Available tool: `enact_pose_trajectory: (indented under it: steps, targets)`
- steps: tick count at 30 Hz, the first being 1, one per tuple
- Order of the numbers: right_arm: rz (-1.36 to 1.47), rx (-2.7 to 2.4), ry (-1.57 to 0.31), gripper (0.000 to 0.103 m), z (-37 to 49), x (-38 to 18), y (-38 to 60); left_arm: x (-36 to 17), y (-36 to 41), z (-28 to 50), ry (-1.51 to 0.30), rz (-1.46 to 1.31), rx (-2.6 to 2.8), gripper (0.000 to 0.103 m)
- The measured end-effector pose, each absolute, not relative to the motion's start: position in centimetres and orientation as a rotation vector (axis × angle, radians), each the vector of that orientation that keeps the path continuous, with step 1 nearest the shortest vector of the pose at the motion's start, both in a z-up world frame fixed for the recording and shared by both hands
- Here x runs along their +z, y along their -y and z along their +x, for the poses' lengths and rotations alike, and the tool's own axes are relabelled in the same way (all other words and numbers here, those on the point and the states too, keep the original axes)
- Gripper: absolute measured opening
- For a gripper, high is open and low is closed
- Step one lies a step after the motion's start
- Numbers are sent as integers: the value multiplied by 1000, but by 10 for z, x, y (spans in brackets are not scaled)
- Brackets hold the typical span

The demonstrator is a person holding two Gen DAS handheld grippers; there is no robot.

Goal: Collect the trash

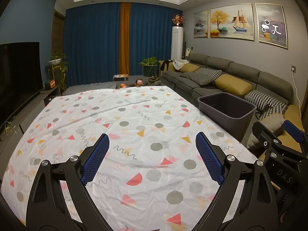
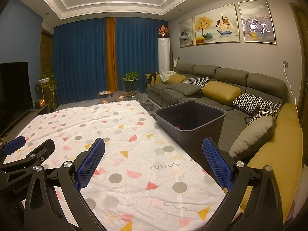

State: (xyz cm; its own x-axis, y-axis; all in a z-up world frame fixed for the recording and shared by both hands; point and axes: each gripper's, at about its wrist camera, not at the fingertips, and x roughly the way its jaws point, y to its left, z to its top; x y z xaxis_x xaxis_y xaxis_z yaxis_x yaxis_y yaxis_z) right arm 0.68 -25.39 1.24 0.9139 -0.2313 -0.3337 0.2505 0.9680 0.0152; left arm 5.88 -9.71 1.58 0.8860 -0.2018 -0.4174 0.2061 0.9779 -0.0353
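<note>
A dark grey bin stands beside the table's right edge, in front of the sofa. Something small and pink lies inside it. The table carries a white cloth printed with triangles and dots, and no loose trash shows on it. My left gripper hovers over the near part of the cloth, open, with nothing between its blue pads. My right gripper is held to the right of it near the table's right edge, also open with nothing between its fingers.
A grey sofa with yellow and patterned cushions runs along the right wall. A television stands at the left. Toys and a potted plant sit beyond the table's far edge, before blue curtains.
</note>
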Motion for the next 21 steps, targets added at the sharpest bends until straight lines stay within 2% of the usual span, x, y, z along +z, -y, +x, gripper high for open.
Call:
enact_pose_trajectory:
  steps: [21]
  targets:
    - [60, -247, -336, 97, 7, 12, 253, 16, 98, 59, -434, 10, -212, 90]
